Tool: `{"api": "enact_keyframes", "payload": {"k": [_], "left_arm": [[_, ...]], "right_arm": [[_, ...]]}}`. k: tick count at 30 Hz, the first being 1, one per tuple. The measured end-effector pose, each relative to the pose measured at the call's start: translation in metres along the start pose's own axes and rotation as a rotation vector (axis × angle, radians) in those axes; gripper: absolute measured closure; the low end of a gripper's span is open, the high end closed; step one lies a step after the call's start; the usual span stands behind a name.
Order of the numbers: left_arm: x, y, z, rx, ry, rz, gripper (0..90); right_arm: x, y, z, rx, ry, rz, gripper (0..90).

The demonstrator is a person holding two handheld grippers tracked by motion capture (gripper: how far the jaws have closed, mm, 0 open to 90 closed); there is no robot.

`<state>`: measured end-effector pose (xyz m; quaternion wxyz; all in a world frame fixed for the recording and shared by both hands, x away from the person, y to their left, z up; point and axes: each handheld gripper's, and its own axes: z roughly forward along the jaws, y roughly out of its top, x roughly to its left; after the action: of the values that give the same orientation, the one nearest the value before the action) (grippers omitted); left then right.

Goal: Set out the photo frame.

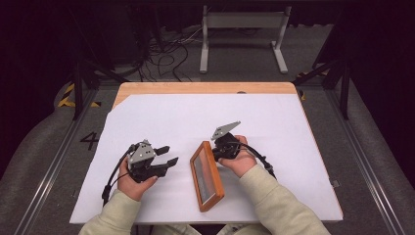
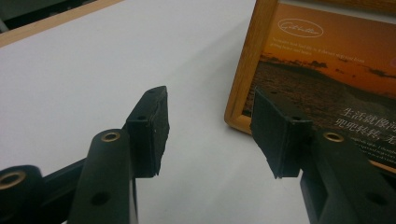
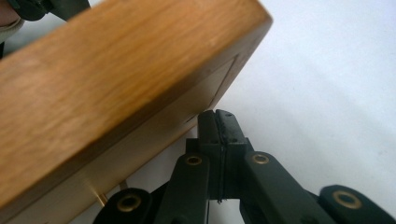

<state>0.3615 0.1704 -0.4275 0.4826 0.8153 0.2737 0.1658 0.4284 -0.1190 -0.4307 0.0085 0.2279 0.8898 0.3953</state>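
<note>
Picture frame [image 1: 207, 176], wooden, is propped tilted on the white surface [image 1: 274, 117] between both tongs. Right tongs [image 3: 218, 122] are seen pressed shut at its back edge. Left tongs [image 2: 210, 133] are held wide apart, empty, just beside its front.

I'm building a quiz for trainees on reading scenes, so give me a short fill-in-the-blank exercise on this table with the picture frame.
1. The wooden-framed sunset picture rests on a sheet of ____ paper.
2. The jaws of the left tool stand ____.
3. The jaws of the right tool, pressed together, meet the frame at its ____ side.
4. The frame's wood is coloured ____.

Missing words: white; open; back; orange-brown
</note>
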Motion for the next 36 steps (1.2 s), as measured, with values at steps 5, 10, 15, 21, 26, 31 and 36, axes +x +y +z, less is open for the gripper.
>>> {"api": "enact_keyframes", "payload": {"k": [5,10,15,21,26,31,36], "left_arm": [[0.001,0.000,-0.002,0.000,0.011,0.001,47.2],[0.005,-0.002,-0.005,-0.003,0.030,-0.021,46.9],[0.006,-0.003,-0.006,-0.001,0.037,-0.031,46.5],[0.006,-0.003,-0.005,0.002,0.038,-0.025,46.3],[0.005,-0.003,-0.006,0.000,0.037,-0.027,46.2],[0.005,-0.003,-0.006,-0.001,0.036,-0.023,46.1],[0.006,-0.003,-0.005,0.005,0.036,-0.021,46.5]], "right_arm": [[0.002,-0.001,-0.008,0.032,-0.080,-0.016,86.4],[0.005,-0.003,-0.037,0.020,-0.141,0.059,72.6],[0.015,-0.002,-0.066,-0.018,-0.166,0.115,56.9],[0.046,0.008,-0.099,-0.070,-0.137,0.189,35.8],[0.075,0.017,-0.097,-0.048,-0.079,0.181,29.8],[0.079,0.020,-0.083,0.003,-0.063,0.200,28.6],[0.079,0.019,-0.065,0.068,-0.071,0.203,28.9]]}}
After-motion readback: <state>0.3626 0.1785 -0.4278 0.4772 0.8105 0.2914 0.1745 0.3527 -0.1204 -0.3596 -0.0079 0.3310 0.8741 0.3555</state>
